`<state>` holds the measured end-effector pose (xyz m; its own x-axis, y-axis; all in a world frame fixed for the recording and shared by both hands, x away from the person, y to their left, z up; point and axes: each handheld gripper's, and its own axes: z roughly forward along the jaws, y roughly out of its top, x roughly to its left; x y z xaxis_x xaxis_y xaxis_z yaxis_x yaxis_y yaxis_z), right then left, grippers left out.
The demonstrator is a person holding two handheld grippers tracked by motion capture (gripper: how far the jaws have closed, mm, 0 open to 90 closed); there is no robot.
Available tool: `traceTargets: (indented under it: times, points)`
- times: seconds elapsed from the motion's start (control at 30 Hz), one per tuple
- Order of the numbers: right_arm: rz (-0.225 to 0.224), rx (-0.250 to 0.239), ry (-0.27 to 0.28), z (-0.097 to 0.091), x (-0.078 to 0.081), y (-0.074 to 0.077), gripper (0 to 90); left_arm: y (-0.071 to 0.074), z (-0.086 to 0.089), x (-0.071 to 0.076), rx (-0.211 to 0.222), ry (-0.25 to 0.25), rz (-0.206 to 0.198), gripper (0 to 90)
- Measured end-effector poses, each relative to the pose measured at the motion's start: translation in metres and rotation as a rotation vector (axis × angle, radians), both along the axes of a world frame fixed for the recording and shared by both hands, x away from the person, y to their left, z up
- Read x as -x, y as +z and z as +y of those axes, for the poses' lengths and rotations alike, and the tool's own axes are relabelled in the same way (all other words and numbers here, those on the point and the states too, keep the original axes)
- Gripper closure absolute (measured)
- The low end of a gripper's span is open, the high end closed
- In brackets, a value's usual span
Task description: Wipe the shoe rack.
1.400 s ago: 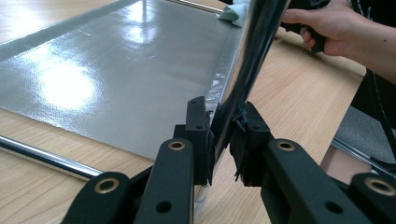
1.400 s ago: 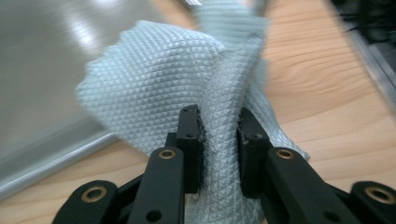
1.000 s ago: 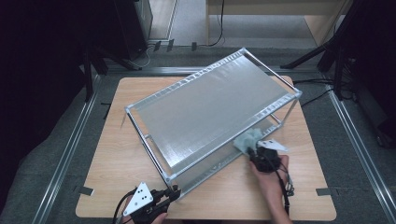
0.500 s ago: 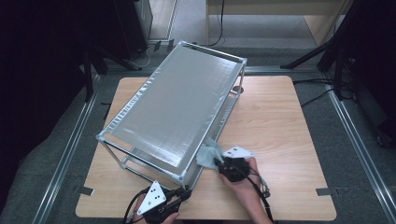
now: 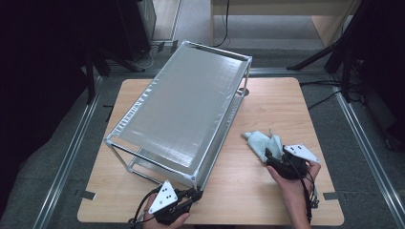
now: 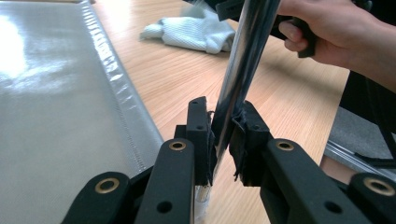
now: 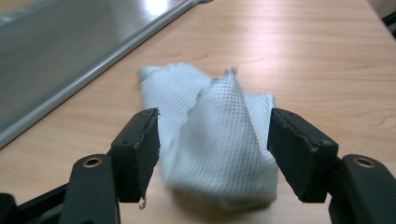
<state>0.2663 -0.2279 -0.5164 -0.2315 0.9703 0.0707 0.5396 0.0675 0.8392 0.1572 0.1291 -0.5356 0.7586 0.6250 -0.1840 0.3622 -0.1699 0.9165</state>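
A metal rack (image 5: 184, 107) with a silver sheet top stands slantwise on the wooden table (image 5: 267, 100). My left gripper (image 5: 195, 193) is shut on the chrome leg (image 6: 236, 88) at the rack's near corner, and its jaws (image 6: 224, 135) clamp the pole from both sides. A crumpled pale blue cloth (image 5: 260, 142) lies on the table to the right of the rack. My right gripper (image 5: 270, 155) sits just behind it. Its jaws (image 7: 215, 135) have just been opening and now stand wide on either side of the cloth (image 7: 219, 140) without pressing on it.
The rack's long edge (image 7: 93, 56) runs close to the left of the cloth. The person's right hand (image 6: 336, 32) appears beyond the chrome leg. Bare wood lies to the right of the rack. Cables and dark stands ring the table on the floor.
The rack has swung round so that its long side now points away from me. My right gripper carried the cloth rightwards off the rack's corner and opened over it on the table.
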Motion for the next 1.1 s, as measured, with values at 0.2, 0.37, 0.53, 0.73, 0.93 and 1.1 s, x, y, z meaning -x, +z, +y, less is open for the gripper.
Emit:
traceTargets:
  times: [0.2,0.37,0.53,0.73,0.93,1.1]
  points:
    - [0.005,0.007,0.055,0.006,0.031,0.001,15.2,0.000,-0.016,-0.020,-0.003,-0.034,-0.016,78.7]
    - [0.026,-0.071,0.155,0.019,0.061,0.001,13.5,-0.002,-0.009,-0.026,0.026,-0.030,0.004,67.6]
    - [-0.014,-0.098,0.249,0.045,0.079,0.006,10.5,0.001,0.004,-0.019,0.039,0.028,-0.019,46.4]
    - [-0.018,-0.158,0.410,0.089,0.082,0.007,6.4,0.003,0.030,-0.007,0.025,0.158,-0.043,30.3]
    - [0.000,-0.116,0.533,0.137,0.079,0.000,5.0,-0.002,0.062,0.000,0.022,0.274,-0.014,27.6]
    - [-0.034,-0.099,0.558,0.163,0.081,-0.001,22.9,-0.004,0.084,0.005,0.015,0.363,0.012,27.6]
